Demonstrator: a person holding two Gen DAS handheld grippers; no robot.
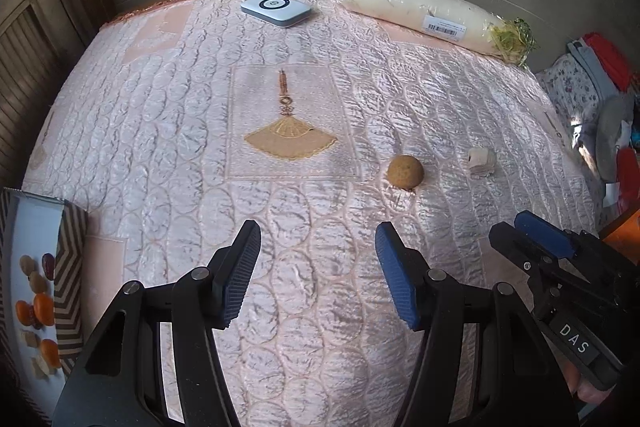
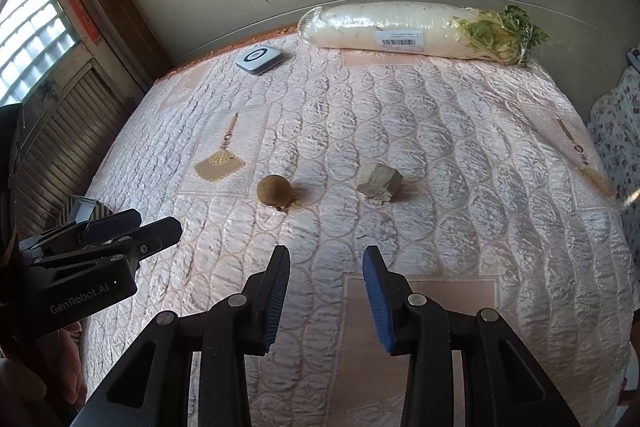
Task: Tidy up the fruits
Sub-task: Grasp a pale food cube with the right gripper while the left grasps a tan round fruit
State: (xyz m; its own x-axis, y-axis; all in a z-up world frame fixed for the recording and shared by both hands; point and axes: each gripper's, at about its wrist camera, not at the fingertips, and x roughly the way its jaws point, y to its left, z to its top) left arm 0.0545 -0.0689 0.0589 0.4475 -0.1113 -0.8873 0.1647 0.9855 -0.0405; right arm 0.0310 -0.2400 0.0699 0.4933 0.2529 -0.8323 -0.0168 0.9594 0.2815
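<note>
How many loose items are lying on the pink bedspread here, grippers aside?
4. A white radish in plastic wrap along the far edge, a flat grey device to its left, a round brown fruit mid-bed, and a pale chunk right of it. The box at left may hide more.

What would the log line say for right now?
left gripper: open, empty | right gripper: open, empty | round brown fruit: on bedspread, untouched | pale chunk: beside fruit, apart | wrapped radish: far edge
</note>
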